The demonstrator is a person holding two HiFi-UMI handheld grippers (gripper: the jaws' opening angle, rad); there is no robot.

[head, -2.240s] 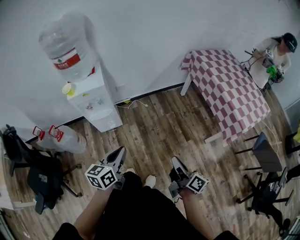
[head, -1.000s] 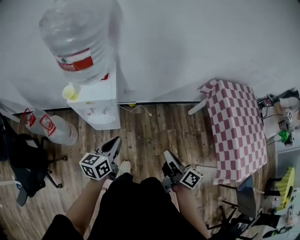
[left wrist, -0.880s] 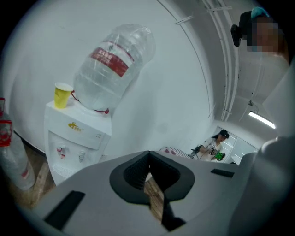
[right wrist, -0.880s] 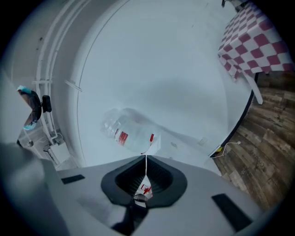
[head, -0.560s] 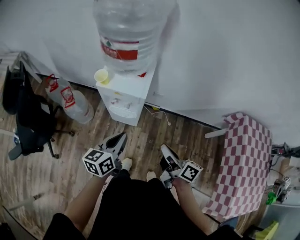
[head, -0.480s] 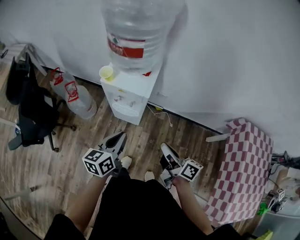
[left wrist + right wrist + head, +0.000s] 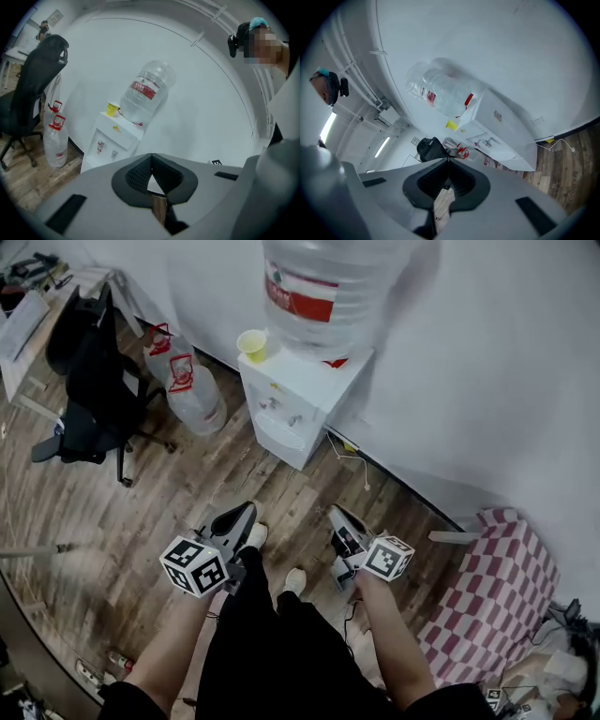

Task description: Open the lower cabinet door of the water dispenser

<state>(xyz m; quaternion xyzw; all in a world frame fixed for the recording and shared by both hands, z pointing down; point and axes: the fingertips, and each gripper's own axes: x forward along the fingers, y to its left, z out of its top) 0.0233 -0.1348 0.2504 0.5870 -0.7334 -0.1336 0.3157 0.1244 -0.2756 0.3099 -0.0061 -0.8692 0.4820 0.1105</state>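
The left gripper (image 7: 151,157) has its fingers pressed together at the tips, with nothing between them. The right gripper (image 7: 448,161) is the same: fingers narrow, tips meeting, empty. In the head view both sit in the lower middle of the frame, the left gripper (image 7: 242,514) left of centre and the right gripper (image 7: 339,515) right of centre, each with its marker cube nearer the person. They both point up the frame and are well apart from anything but the hands that carry them. The person's two shoes (image 7: 255,536) stand on the wooden floor (image 7: 141,493) between the grippers.

Further up the frame, in the upper middle, the water dispenser (image 7: 295,409) stands against the white wall (image 7: 487,381). A large clear bottle (image 7: 333,287) with a red label sits on top, and a yellow cup (image 7: 251,341) rests at its upper left corner. The lower front is steeply foreshortened, so the cabinet door cannot be made out there. The left gripper view hides that part behind the gripper's own body.

Left of the dispenser, two spare bottles (image 7: 192,390) stand on the floor, and beyond them is a black office chair (image 7: 89,381). A bench under a red-and-white checked cloth (image 7: 487,606) fills the lower right.
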